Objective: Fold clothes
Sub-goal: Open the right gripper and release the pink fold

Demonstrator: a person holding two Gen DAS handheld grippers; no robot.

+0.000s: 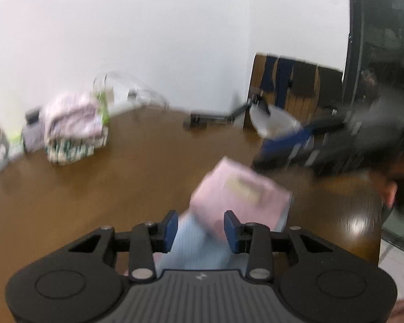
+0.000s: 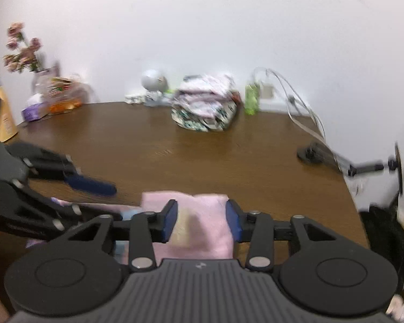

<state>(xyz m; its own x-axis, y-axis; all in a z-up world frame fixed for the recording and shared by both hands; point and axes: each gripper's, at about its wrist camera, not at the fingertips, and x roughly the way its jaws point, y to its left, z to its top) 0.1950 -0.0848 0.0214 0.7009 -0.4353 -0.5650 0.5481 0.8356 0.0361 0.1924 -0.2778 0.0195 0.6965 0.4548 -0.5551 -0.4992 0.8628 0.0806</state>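
A folded pink garment point(image 1: 239, 191) with a pale blue part point(image 1: 196, 245) lies on the brown table near its front edge. My left gripper point(image 1: 201, 231) is open above it, its blue pads either side of the cloth. My right gripper point(image 2: 202, 220) is open too, with the pink garment point(image 2: 202, 226) between and below its pads. The left gripper point(image 2: 75, 180) shows at the left of the right wrist view, and the right gripper point(image 1: 296, 145) shows at the right of the left wrist view. Both views are blurred.
A stack of folded clothes point(image 2: 204, 107) sits at the back of the table point(image 2: 175, 156), with a green bottle point(image 2: 251, 99), white cables point(image 2: 296, 99), a flower vase point(image 2: 27, 59) and snack bags point(image 2: 59, 97). A black clamp stand point(image 2: 317, 153) is at the right edge.
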